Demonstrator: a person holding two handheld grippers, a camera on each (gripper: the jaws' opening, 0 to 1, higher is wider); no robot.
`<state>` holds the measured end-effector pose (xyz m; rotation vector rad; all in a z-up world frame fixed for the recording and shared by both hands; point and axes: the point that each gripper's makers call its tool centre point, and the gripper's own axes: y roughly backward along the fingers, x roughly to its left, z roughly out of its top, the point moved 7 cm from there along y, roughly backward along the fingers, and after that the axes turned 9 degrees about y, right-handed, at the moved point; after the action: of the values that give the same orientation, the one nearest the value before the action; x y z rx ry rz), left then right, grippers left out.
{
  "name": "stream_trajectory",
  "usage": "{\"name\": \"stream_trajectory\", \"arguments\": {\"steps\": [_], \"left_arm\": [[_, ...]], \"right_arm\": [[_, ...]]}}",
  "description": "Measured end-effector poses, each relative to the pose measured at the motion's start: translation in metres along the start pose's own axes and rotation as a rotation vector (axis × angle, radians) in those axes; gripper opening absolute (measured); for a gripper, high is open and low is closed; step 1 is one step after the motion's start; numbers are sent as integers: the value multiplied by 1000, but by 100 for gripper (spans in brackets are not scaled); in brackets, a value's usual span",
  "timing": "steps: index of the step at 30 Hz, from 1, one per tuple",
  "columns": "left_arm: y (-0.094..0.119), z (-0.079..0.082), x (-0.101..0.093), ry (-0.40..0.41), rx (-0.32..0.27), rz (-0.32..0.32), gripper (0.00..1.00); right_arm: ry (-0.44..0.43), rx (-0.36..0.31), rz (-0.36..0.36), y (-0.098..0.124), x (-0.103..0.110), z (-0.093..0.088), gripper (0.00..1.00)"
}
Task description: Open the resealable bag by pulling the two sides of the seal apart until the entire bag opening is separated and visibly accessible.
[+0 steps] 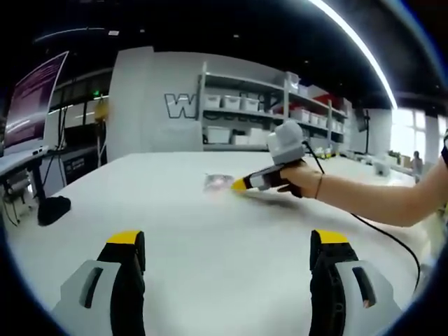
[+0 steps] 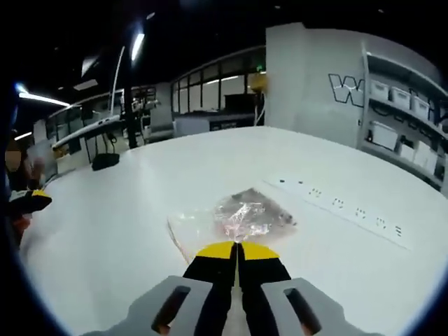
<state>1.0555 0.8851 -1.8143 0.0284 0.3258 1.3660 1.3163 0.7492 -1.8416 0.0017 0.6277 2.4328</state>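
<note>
**Right gripper closed at the bag's edge, left gripper waiting open**

A clear, crinkled plastic resealable bag (image 2: 241, 217) lay flat near the middle of a wide white bench (image 2: 126, 231). In the right gripper view, the right gripper (image 2: 238, 250), grey with yellow-tipped black jaws, had its jaws pressed together just at the bag's near edge. Whether any film was pinched between them could not be told. In the left gripper view, the left gripper (image 1: 227, 241) hung low over bare bench with its jaws wide apart, holding nothing, well short of the bag (image 1: 218, 183). That view also showed the right gripper (image 1: 241, 184) from the side, held in a person's hand (image 1: 297, 180), its tip touching or just beside the bag.

The step in hand seemed to be securing one side of the seal. To do it well, the right gripper would likely need only one layer of the lip, leaving the other free for the left gripper to take before pulling apart.

A row of small dark marks (image 2: 339, 204) ran across the bench to the right of the bag. The bench around the bag offered open room on every side, its edges well away.
</note>
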Motion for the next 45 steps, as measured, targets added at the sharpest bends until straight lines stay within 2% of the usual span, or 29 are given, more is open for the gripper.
{"name": "stream_trajectory", "arguments": {"steps": [16,45], "left_arm": [[1,-1,-3,4,1,-4,98],[7,-11,-13,26,31,-13,96]], "right_arm": [[-21,0,46,12,3,1,0],[-68,-6,109,40,24,-5,0]]}}
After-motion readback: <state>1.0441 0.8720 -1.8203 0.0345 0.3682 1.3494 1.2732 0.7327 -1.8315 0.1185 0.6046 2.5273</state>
